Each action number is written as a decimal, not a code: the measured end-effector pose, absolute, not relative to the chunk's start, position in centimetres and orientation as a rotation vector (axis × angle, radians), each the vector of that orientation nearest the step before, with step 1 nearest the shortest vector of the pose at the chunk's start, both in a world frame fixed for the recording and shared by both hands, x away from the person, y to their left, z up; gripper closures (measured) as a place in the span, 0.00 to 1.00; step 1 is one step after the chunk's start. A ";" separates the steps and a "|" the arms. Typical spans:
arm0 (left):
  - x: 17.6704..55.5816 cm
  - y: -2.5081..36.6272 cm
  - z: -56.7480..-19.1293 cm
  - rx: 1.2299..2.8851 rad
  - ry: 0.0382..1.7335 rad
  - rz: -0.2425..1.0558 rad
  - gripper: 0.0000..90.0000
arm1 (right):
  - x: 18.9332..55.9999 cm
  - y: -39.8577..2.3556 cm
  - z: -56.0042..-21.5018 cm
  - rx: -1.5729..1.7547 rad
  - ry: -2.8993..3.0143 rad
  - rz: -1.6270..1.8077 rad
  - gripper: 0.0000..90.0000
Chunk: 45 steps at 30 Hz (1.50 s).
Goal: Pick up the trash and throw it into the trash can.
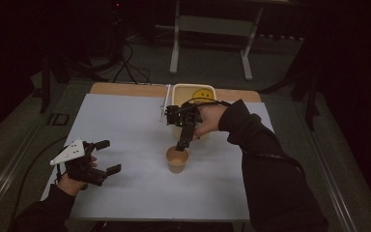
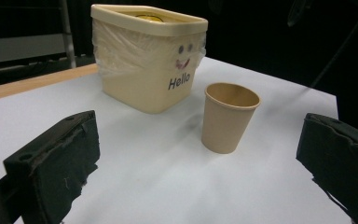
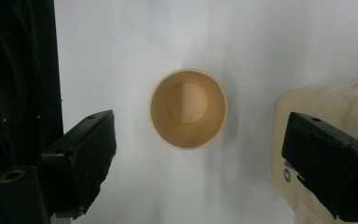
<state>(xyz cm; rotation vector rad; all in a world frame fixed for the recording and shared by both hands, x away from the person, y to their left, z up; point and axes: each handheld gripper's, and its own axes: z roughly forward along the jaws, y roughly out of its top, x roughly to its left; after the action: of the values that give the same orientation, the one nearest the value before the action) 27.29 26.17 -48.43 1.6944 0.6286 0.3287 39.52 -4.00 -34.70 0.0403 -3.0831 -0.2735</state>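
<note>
Upright, the paper cup (image 1: 177, 160) stands mouth-up near the middle of the white table (image 1: 125, 125), its long axis vertical. It is smooth tan paper, tapered, with a rolled rim. The right tongs (image 1: 181, 145) hang spread directly above its mouth; the left tongs (image 1: 107, 157) rest spread, well apart. Just behind it sits a cream plastic tub (image 2: 144, 60) marked "Hello"; open sheet surrounds the other sides.

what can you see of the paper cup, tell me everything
The paper cup is plain tan, looks like uncoated paper, tapering from a rolled rim to a narrower base. It stands upright and empty on the white table sheet, just in front of the cream tub, apart from it. The right tongs hang open straight above it, jaws either side, not touching. Nothing touches it but the sheet.
</note>
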 end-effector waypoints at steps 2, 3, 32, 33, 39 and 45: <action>27.3 26.2 -48.4 1.694 0.629 0.327 0.01 | 39.5 -4.1 -35.6 0.040 -3.081 -0.284 0.11; 27.3 26.2 -48.4 1.694 0.629 0.328 0.01 | 39.4 -4.2 -35.9 0.038 -3.085 -0.285 0.11; 27.4 26.2 -48.4 1.696 0.620 0.321 0.01 | 39.3 -4.8 -42.6 0.066 -3.070 -0.301 0.11; 27.4 26.2 -48.4 1.697 0.620 0.321 0.01 | 39.4 -4.8 -42.8 0.060 -3.065 -0.303 0.11; 27.4 26.2 -48.4 1.699 0.620 0.316 0.01 | 39.6 -4.8 -43.7 0.048 -3.058 -0.305 0.11; 27.4 26.1 -48.5 1.700 0.619 0.312 0.01 | 39.7 -4.6 -44.6 0.057 -3.052 -0.297 0.11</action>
<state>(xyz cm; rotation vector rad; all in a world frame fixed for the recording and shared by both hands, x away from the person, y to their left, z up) 27.40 26.13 -48.47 1.7002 0.6187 0.3117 39.67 -4.62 -44.64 0.0572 -3.0516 -0.2970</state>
